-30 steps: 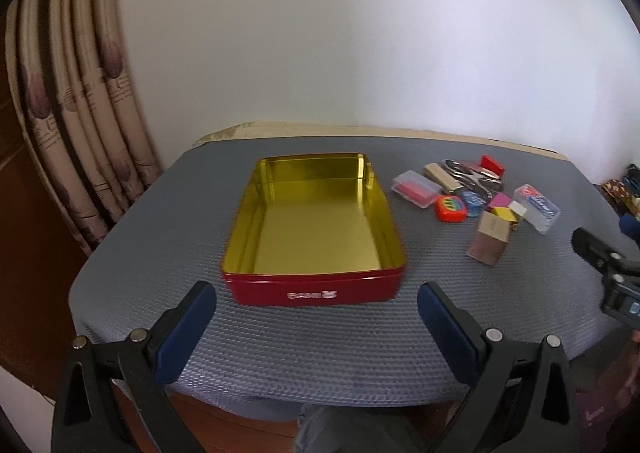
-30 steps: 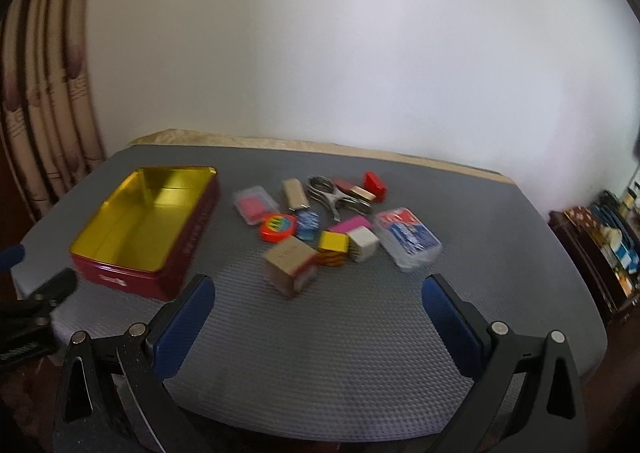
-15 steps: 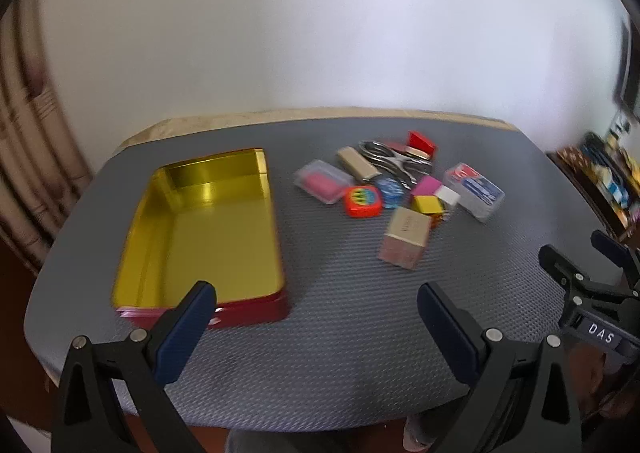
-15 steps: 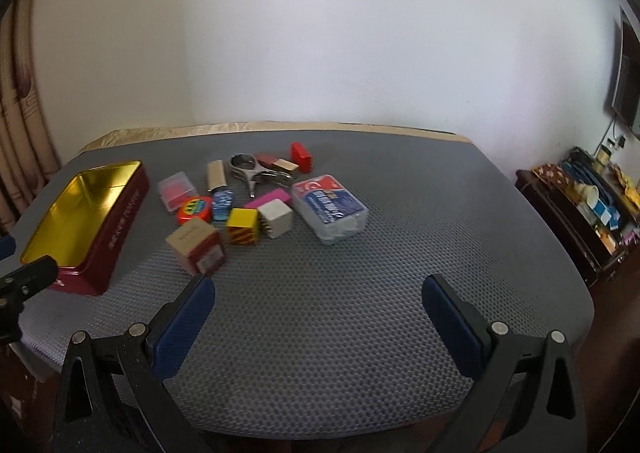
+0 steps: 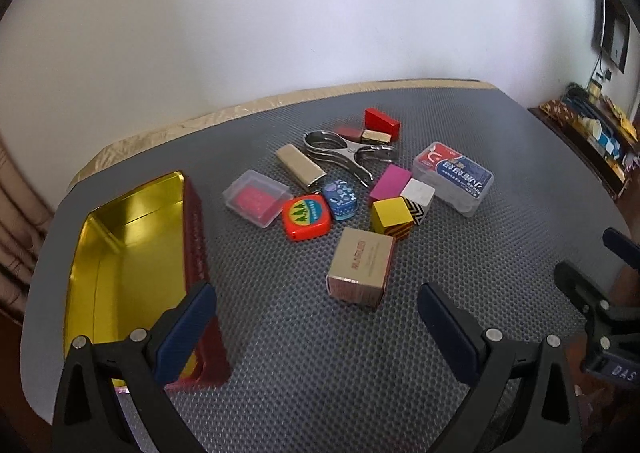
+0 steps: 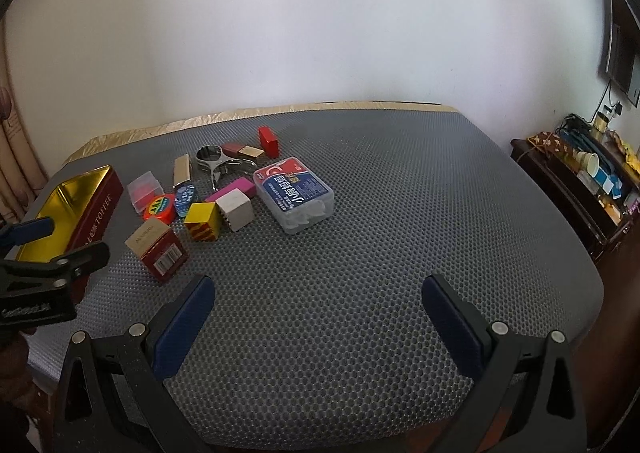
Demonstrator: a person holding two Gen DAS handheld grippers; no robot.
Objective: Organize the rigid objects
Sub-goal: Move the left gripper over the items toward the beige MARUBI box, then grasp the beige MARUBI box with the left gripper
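Observation:
A red tin with a gold inside [image 5: 120, 253] [image 6: 72, 209] lies open at the table's left. To its right sits a cluster of small items: a tan and red box [image 5: 360, 265] [image 6: 158, 249], a yellow block [image 5: 392, 217], a white block [image 6: 236, 209], a pink block [image 5: 390, 183], an orange tape measure [image 5: 306, 217], a clear case with pink contents [image 5: 256, 199], a metal clip [image 5: 344, 151] and a clear box with a blue label [image 5: 454, 177] [image 6: 294, 193]. My left gripper [image 5: 316, 329] is open in front of the tan box. My right gripper [image 6: 318, 319] hangs open over bare mat.
A grey dimpled mat [image 6: 400, 233] covers the table, with a beige strip along the far edge against a white wall. A dark shelf with clutter [image 6: 592, 177] stands at the right. Curtains [image 5: 16, 221] hang at the left.
Both views have swung right and closer to the table. The tin has slid to the left of the left wrist view and the item cluster has come nearer. Both grippers stay open.

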